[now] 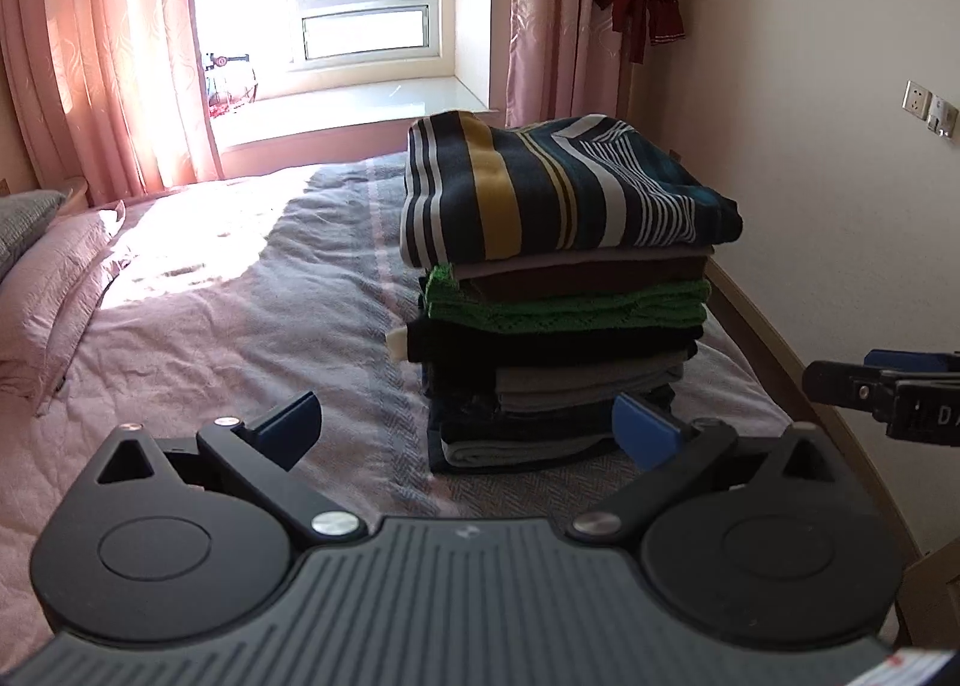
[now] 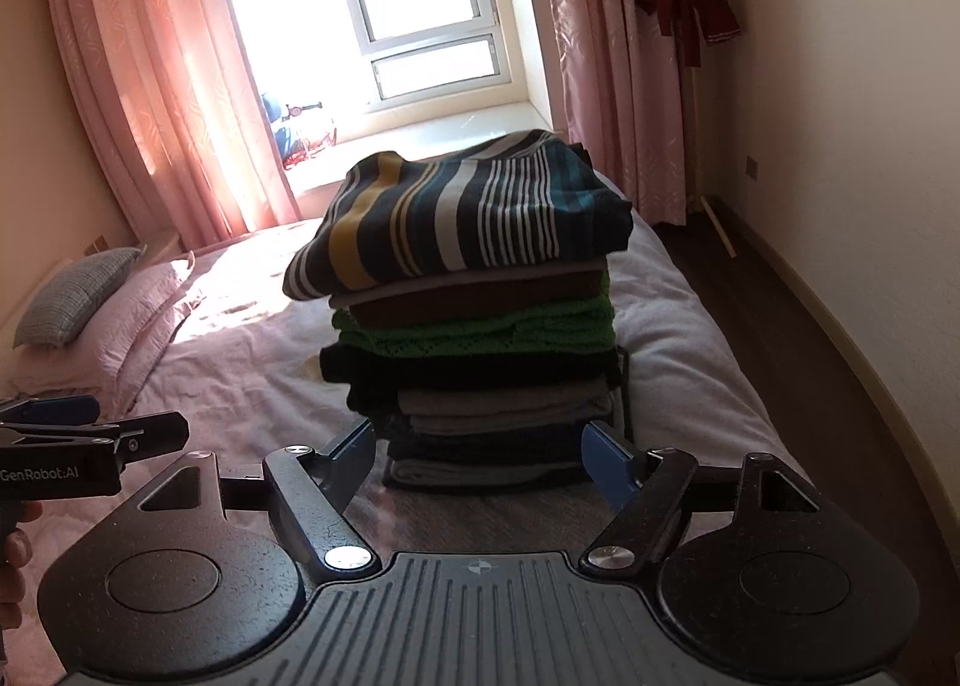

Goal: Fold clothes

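**Stripes Above Green and Black**

The top garment (image 1: 564, 188) is navy with white, mustard and teal stripes. Below lie brown (image 1: 582, 273), bright green (image 1: 570, 308), black (image 1: 552, 344) and grey (image 1: 588, 380) layers. The bed cover (image 1: 240, 326) is pale pink with grey bands; the curtains (image 1: 108, 44) are pink.

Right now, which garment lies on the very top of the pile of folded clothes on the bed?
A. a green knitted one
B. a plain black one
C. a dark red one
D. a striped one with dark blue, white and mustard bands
D: the striped garment crowns the pile of folded clothes, while the green knitted garment and the black garment lie further down in it.
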The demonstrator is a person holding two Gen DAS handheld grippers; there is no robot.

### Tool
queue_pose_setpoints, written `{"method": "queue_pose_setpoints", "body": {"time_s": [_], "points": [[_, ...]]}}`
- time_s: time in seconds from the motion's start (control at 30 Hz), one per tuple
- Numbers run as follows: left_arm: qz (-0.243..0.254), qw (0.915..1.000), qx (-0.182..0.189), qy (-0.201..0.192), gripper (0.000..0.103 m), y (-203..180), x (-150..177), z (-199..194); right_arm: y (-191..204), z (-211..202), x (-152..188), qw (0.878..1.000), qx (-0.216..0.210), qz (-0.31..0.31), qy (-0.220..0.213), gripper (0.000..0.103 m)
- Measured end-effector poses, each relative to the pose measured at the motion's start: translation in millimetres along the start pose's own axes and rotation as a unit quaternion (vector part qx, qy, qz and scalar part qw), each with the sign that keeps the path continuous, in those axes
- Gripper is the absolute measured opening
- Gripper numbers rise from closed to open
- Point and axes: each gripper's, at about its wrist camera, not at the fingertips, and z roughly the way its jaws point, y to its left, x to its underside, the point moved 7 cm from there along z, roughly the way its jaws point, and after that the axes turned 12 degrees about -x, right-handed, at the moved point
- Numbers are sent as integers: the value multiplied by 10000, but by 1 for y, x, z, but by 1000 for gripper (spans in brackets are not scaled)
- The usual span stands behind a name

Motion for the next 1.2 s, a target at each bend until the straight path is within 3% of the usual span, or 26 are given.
{"method": "queue_pose_setpoints", "body": {"time_s": [0.27,0.63,1.2], "points": [[57,9993,17,361,102,10,43,-16,21,-9,40,9995,28,73,314,73],[81,9976,150,666,102,8,74,-23,28,-17,68,9984,48,133,542,73],[53,9968,18,803,102,2,83,-26,22,-17,79,9974,-56,34,720,73]]}}
